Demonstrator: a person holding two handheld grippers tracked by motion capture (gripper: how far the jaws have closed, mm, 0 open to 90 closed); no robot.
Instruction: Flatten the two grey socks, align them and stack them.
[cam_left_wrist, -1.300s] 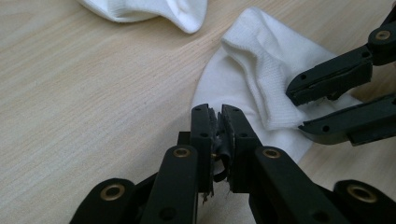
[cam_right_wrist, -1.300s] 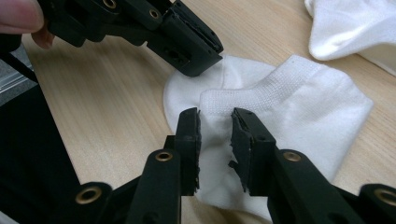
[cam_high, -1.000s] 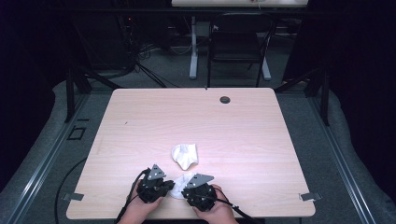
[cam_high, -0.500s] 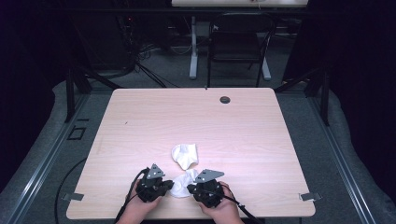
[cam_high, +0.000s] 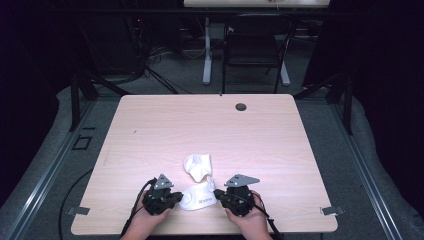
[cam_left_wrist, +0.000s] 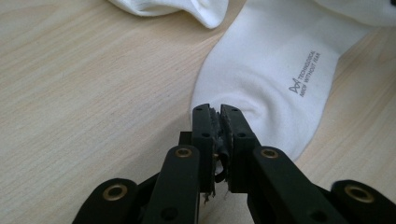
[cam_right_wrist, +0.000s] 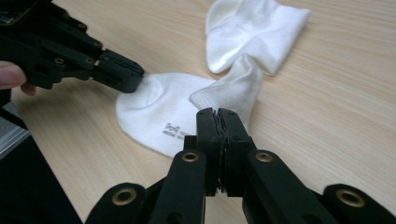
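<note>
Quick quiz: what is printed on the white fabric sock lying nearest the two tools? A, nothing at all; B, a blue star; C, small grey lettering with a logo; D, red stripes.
C: the white fabric sock carries small grey lettering with a logo on its side, readable in the left gripper view.

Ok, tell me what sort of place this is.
Probably a lab or office workroom set up for recording. A bare wooden table with a cable hole stands on grey carpet, cables trail over the floor behind it, and an office chair sits at another desk beyond.
</note>
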